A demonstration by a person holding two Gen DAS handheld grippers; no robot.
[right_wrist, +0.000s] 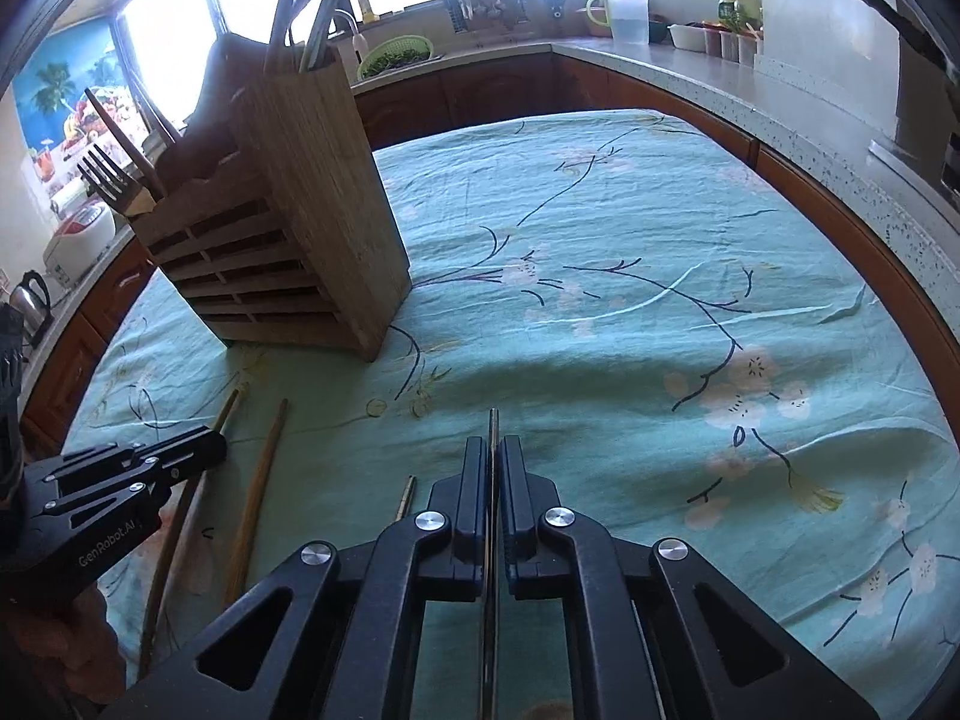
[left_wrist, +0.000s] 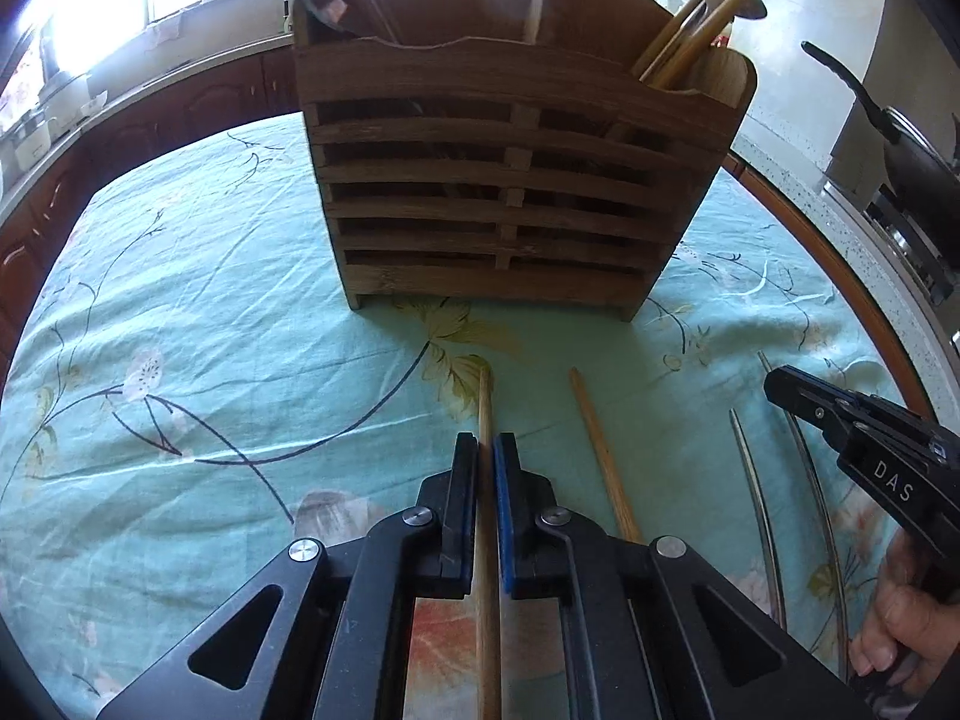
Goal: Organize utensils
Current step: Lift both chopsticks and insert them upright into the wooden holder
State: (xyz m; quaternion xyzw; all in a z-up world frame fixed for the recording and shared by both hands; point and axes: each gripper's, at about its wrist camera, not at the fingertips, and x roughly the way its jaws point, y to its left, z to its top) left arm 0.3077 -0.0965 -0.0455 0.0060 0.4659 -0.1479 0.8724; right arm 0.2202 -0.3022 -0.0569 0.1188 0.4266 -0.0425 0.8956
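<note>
A slatted wooden utensil holder point(left_wrist: 510, 180) stands on the teal flowered tablecloth point(left_wrist: 180, 300), with chopsticks, spoons and forks in it; it also shows in the right wrist view point(right_wrist: 288, 240). My left gripper point(left_wrist: 486, 447) is shut on a wooden chopstick point(left_wrist: 485, 402) lying toward the holder. A second wooden chopstick point(left_wrist: 600, 456) lies just to its right. My right gripper point(right_wrist: 493, 450) is shut on a thin metal chopstick point(right_wrist: 492, 426). Another metal chopstick point(right_wrist: 407, 495) lies to its left. The right gripper also shows in the left wrist view point(left_wrist: 864, 438).
Two metal chopsticks point(left_wrist: 762, 510) lie at the right of the cloth. A kitchen counter point(right_wrist: 750, 96) with jars and a jug point(right_wrist: 624, 15) runs behind the table. A pan point(left_wrist: 900, 144) sits on a stove at the right. A kettle point(right_wrist: 27, 294) stands far left.
</note>
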